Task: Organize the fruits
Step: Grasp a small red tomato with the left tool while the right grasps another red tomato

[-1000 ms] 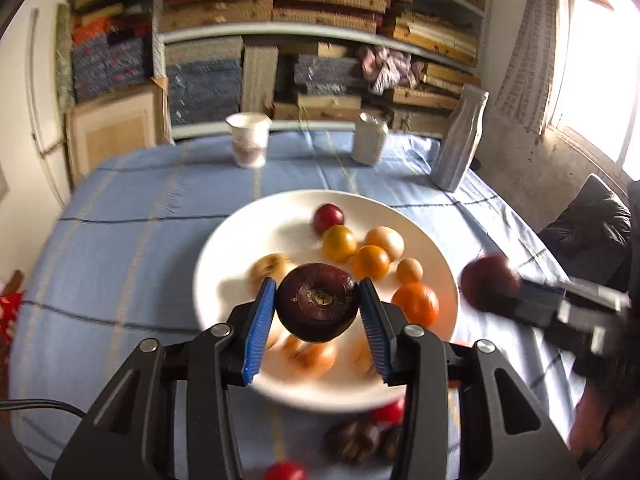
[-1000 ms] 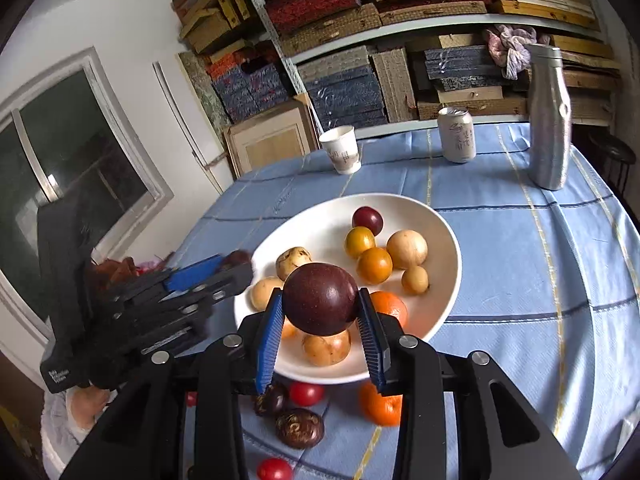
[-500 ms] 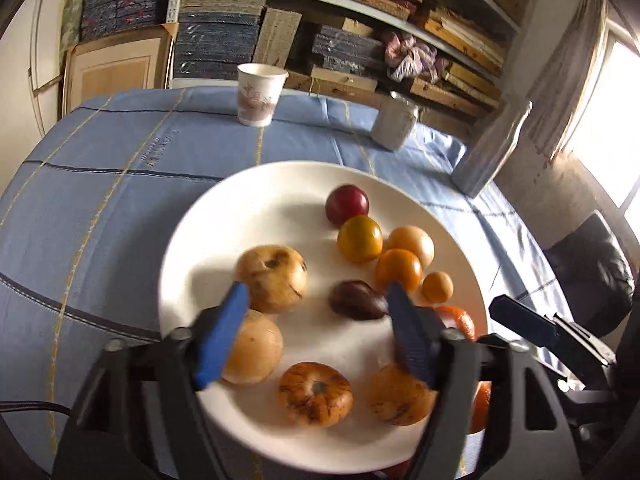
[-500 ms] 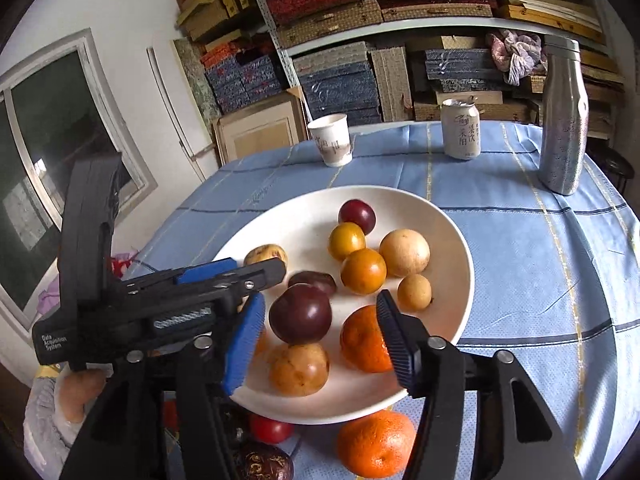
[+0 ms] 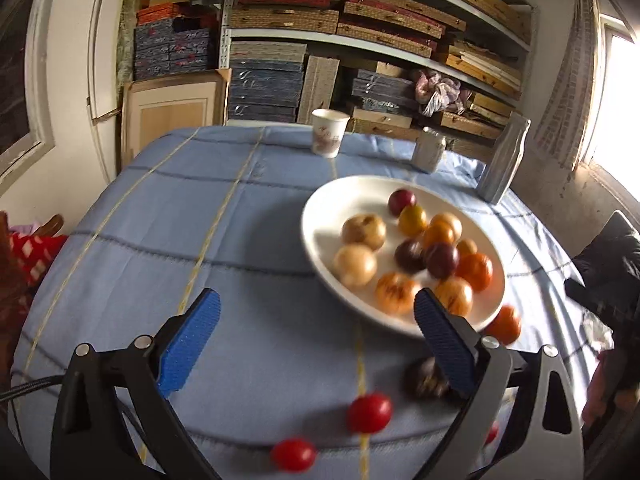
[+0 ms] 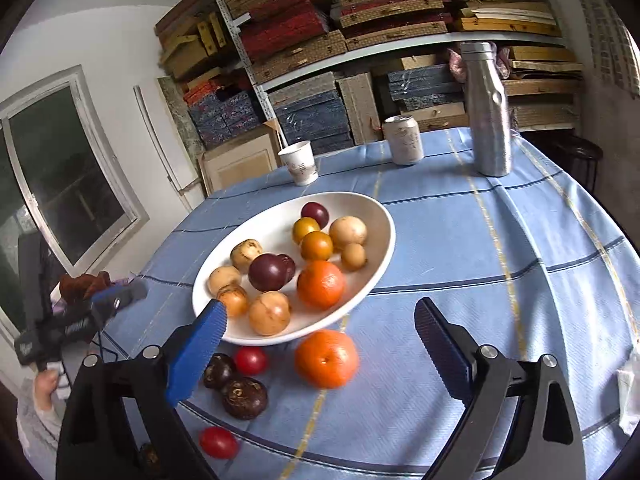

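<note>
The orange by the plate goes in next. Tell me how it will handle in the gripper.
The orange looks round, so a nudge would probably roll it across the tablecloth. Its dimpled peel likely grips well. It seems wide but should fit the open right gripper.

Paper cup (image 6: 299, 162), drink can (image 6: 403, 140), silver bottle (image 6: 486, 109) upright along far edge of blue checked tablecloth (image 6: 500, 248). Shelves w/ stacked boxes (image 6: 360, 32) behind; window (image 6: 60, 176) at left.
</note>
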Available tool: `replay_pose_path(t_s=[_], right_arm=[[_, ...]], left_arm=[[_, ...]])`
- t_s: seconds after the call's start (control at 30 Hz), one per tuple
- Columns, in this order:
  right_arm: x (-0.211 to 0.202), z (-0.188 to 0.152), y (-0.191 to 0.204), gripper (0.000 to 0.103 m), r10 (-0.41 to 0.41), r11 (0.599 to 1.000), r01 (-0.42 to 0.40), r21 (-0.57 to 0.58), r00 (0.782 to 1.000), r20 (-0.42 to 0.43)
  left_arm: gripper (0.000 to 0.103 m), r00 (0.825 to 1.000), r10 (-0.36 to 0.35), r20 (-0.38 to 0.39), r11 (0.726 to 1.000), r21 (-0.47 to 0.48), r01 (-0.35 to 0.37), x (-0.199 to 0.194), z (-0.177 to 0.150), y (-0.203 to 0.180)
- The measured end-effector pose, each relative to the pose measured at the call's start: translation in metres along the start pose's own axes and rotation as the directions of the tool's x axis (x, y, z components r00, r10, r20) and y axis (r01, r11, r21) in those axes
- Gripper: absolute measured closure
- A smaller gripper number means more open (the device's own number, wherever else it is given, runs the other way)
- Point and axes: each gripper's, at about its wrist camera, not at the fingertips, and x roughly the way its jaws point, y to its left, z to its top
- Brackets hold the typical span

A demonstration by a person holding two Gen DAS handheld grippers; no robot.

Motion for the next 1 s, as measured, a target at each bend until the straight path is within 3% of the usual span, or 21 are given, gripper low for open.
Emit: replay_pose_path(t_s=[0.17, 0.4, 0.8, 0.87, 0.93, 1.0], right_arm=[[-0.013, 0.002, -0.014, 0.006, -0.002, 0.998, -0.001, 0.07, 0.998, 0.056], [-0.017, 0.001, -0.027, 0.006, -0.013, 0.994, 0.007, 0.111, 0.998, 0.056], [-0.014, -0.003, -0.022, 0.006, -0.004, 0.995, 0.001, 0.1, 1.0, 0.03], [-0.013, -0.003, -0.02, 0.006, 0.001, 0.996, -0.003, 0.093, 1.0, 0.023], [-0.012, -0.004, -0.018, 0.006, 0.003, 0.996, -0.005, 0.085, 1.0, 0.017], [-0.012, -0.005, -0.016, 0.006, 0.005, 0.997, -0.006, 0.081, 1.0, 0.012]], left_arm=[[0.007, 0.999, 0.05, -0.023, 0.998, 0.043, -0.049, -0.01, -0.036, 0.002], [0.007, 0.992, 0.111, -0.059, 0.989, 0.108, -0.104, -0.025, -0.069, 0.003], [0.007, 0.99, 0.083, -0.116, 0.985, 0.158, -0.065, -0.018, -0.078, -0.004], [0.016, 0.991, 0.07, -0.117, 0.987, 0.154, -0.052, -0.018, -0.078, -0.004], [0.036, 0.989, 0.058, -0.133, 0.988, 0.147, -0.039, -0.016, -0.078, -0.002], [0.039, 0.988, 0.049, -0.146, 0.99, 0.137, -0.029, -0.013, -0.078, 0.0]])
